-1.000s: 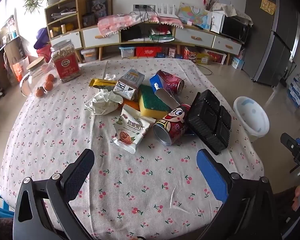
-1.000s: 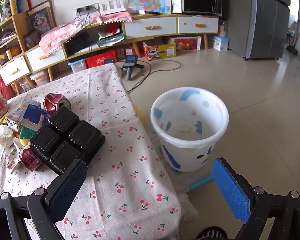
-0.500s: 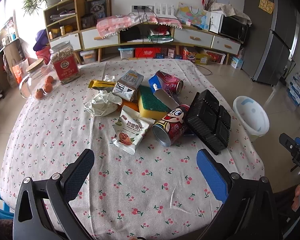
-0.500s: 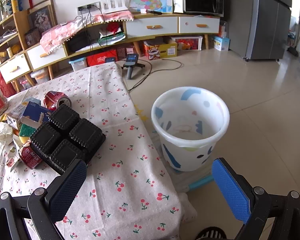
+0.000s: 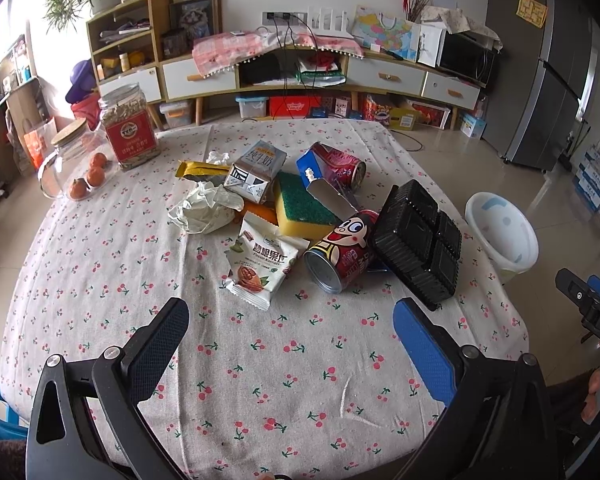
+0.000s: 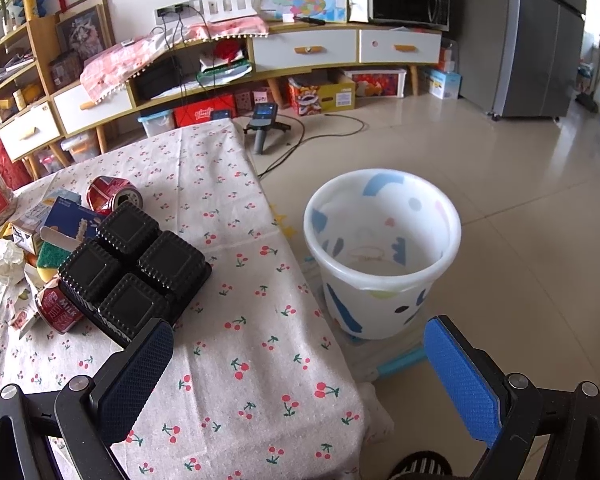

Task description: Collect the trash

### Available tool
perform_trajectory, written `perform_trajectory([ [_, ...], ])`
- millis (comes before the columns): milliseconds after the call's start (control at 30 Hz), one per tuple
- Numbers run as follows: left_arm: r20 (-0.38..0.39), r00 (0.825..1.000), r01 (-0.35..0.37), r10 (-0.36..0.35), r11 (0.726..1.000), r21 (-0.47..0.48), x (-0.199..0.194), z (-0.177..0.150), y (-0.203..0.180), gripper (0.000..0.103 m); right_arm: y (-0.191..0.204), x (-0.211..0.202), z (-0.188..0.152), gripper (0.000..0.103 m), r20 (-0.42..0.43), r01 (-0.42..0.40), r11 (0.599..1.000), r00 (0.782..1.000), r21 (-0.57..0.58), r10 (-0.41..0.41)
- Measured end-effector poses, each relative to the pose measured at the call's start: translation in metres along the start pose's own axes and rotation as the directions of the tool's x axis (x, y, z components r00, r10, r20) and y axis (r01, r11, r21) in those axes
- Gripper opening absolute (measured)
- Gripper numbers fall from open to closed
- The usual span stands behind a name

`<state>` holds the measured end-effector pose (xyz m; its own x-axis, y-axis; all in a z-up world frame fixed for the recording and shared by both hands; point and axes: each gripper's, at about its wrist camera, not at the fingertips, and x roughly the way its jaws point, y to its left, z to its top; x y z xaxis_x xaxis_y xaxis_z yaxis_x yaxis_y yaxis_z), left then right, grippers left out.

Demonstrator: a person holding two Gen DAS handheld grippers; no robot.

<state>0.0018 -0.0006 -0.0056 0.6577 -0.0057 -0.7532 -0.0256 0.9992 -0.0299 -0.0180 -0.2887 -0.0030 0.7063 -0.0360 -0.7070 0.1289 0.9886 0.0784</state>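
The left gripper [image 5: 292,344] hung over the near edge of the cherry-print tablecloth [image 5: 100,248], jaws spread wide and holding nothing. Just beyond it the trash lay heaped mid-table: a snack packet [image 5: 262,266] lay flat, and a red milk can [image 5: 340,252] lay on its side beside it, long axis running away from me, open mouth facing the gripper. A black plastic tray [image 5: 418,240] leaned tilted against the can's right. Behind sat a yellow-green sponge [image 5: 300,206], crumpled paper [image 5: 204,210] and a milk carton [image 5: 256,172]. The right gripper [image 6: 300,376], equally wide and empty, straddled the table's edge; the white bin [image 6: 382,252] stood upright on the floor beyond.
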Motion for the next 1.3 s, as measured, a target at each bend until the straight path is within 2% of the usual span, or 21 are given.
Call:
perform_trajectory([
  [1300, 0.016, 1.000, -0.002, 0.002, 1.000, -0.003, -0.0028, 0.0005, 0.0014, 0.103, -0.0055, -0.0008, 0.0009, 0.103, -0.013, 0.001, 1.000, 1.000, 0.021, -0.001],
])
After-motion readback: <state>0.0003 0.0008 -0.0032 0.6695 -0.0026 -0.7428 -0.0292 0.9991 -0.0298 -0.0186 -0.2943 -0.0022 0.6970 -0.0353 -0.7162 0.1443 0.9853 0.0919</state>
